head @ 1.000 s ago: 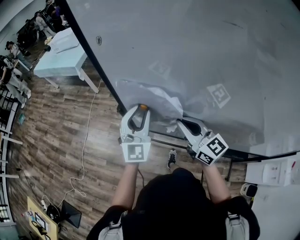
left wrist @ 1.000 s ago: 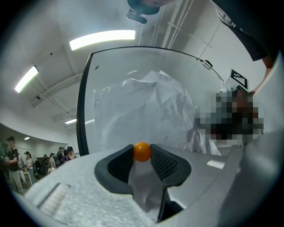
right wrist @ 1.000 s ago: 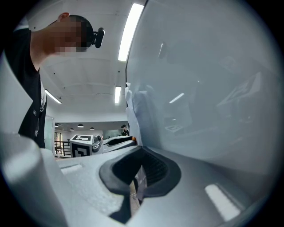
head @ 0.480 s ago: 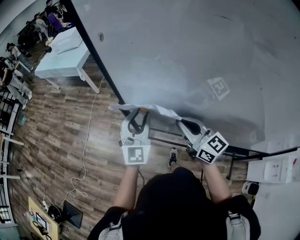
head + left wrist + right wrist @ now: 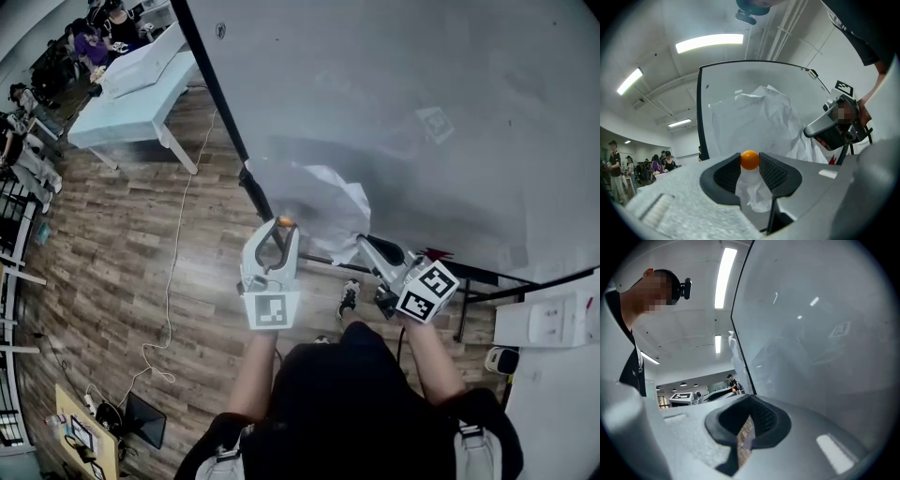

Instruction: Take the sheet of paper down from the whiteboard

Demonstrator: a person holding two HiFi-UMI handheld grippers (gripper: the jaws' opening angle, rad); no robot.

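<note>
Paper (image 5: 314,197) beside whiteboard edge (image 5: 218,94), corner in right tongs (image 5: 364,242), open floor (image 5: 122,253) below.

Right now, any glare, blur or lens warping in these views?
Head view: fisheye bows the whiteboard edge, sheet of paper slightly soft. Left gripper view: ceiling light blown out, orange ball sharp. Right gripper view: light glints on the whiteboard, dark vignette corners.

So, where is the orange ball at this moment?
The orange ball sits left of centre in the head view, pinched by the left gripper, just below the crumpled sheet of paper.
</note>
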